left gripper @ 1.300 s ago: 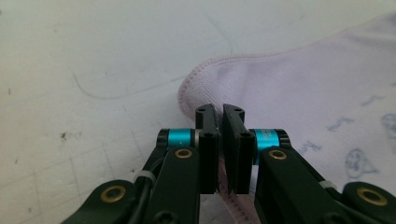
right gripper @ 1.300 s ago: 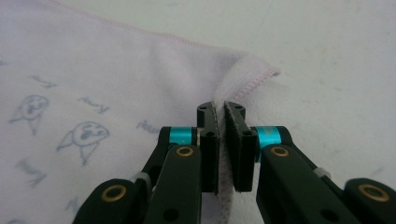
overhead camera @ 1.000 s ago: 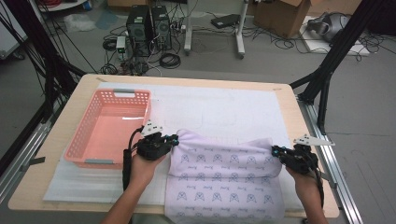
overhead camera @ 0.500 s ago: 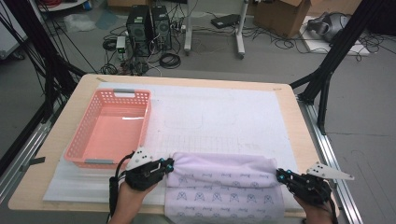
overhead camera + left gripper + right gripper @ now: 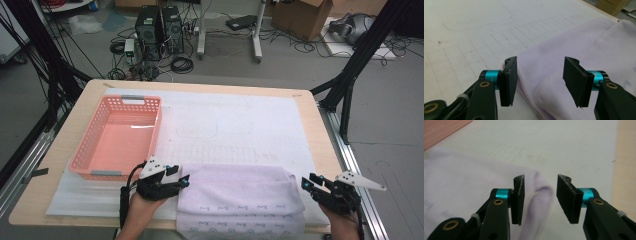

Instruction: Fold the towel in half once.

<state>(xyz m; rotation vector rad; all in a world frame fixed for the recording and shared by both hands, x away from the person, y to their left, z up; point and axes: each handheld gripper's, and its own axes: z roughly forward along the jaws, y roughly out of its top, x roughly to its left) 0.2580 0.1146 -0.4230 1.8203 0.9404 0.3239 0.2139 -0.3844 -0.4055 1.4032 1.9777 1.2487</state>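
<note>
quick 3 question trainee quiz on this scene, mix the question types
1. True or false: the left gripper is clamped on the cloth.
2. The basket holds: A) a cloth B) nothing C) cups
3. Fill in: the cloth lies at the table's ____ edge, between the left and right gripper.

Key: 1 false, its jaws stand open. 2 B. 3 near.

Soft matt cloth [image 5: 240, 192]; glossy plastic basket [image 5: 85, 150]; matt wooden table [image 5: 320, 125]

Bare mat [image 5: 240, 125] lies beyond the folded cloth [image 5: 240, 192]; the pink basket [image 5: 120, 135] blocks the left.
</note>
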